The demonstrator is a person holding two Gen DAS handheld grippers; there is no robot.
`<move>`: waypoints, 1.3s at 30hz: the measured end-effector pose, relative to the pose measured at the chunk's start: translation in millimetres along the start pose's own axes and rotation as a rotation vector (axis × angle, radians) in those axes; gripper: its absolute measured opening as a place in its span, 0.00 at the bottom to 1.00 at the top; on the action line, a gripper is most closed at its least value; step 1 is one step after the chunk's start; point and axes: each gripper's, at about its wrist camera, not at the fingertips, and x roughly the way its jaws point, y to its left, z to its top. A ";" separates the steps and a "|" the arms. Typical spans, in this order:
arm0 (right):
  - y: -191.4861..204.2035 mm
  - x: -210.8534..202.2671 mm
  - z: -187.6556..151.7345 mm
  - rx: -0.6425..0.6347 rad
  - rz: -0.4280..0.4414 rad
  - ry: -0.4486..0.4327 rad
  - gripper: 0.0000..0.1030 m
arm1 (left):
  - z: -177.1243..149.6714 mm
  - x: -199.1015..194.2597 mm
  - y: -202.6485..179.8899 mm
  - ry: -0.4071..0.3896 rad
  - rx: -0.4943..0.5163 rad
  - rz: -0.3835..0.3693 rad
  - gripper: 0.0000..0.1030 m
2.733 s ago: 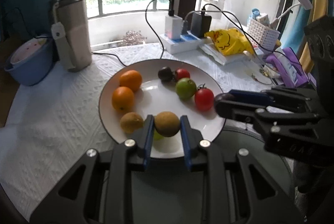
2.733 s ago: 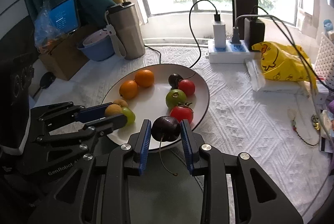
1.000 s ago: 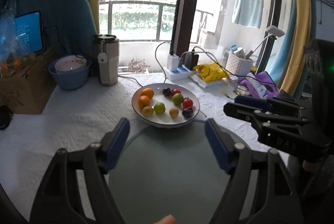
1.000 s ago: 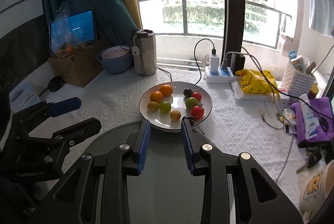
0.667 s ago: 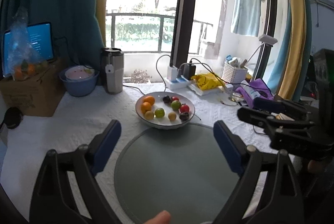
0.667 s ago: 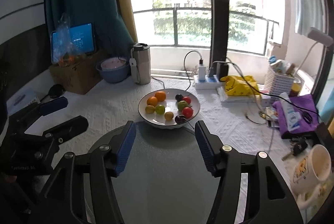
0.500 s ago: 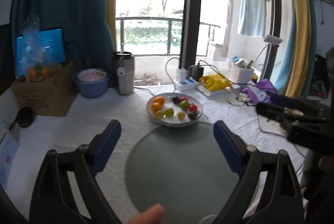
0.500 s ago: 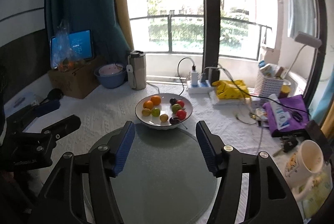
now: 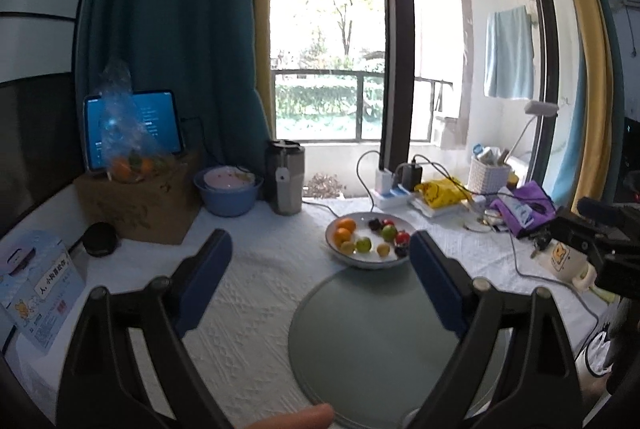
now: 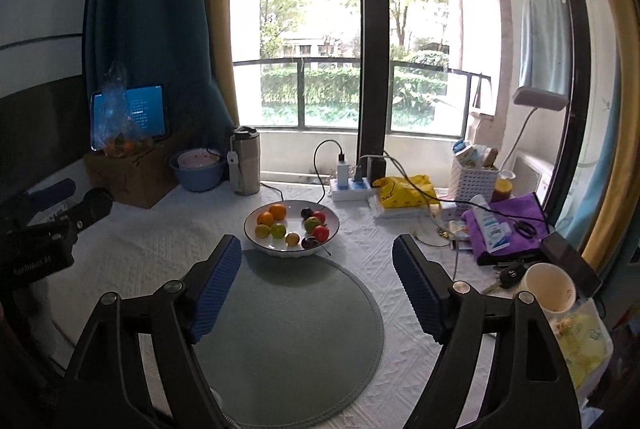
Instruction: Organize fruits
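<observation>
A white plate (image 9: 362, 259) (image 10: 260, 245) stands on the white tablecloth and holds several fruits: two oranges (image 10: 271, 214), a green lime (image 10: 278, 229), small yellow fruits, red and green tomatoes (image 10: 316, 224) and a dark plum (image 10: 309, 242). My left gripper (image 9: 320, 261) is wide open and empty, held high and well back from the plate. My right gripper (image 10: 317, 257) is also wide open and empty, raised above the round grey mat (image 10: 292, 341). The right gripper's body shows at the right edge of the left wrist view (image 9: 600, 241).
Behind the plate stand a steel tumbler (image 10: 245, 160), a blue bowl (image 10: 198, 167), a power strip with chargers (image 10: 352, 185) and a yellow bag (image 10: 402, 191). A cardboard box with a tablet (image 9: 132, 197) sits left. A mug (image 10: 550, 287), purple cloth and basket crowd the right.
Both grippers let go of their fruits onto the plate, opened wide and pulled back and up from the table. The brown fruit and dark plum now lie on the plate.
</observation>
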 end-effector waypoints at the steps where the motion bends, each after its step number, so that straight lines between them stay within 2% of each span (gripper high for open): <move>1: 0.4 -2.3 0.8 -0.001 -0.001 -0.004 0.79 | 1.1 -2.0 1.7 -0.006 -0.001 -0.001 0.88; 12: 4.8 -4.5 5.8 -0.020 -0.006 -0.014 0.79 | 4.0 -5.9 13.8 -0.011 -0.024 -0.010 0.88; 39: 4.3 -1.4 4.6 -0.026 -0.004 -0.001 0.79 | 0.9 -3.6 11.0 0.002 -0.032 -0.029 0.88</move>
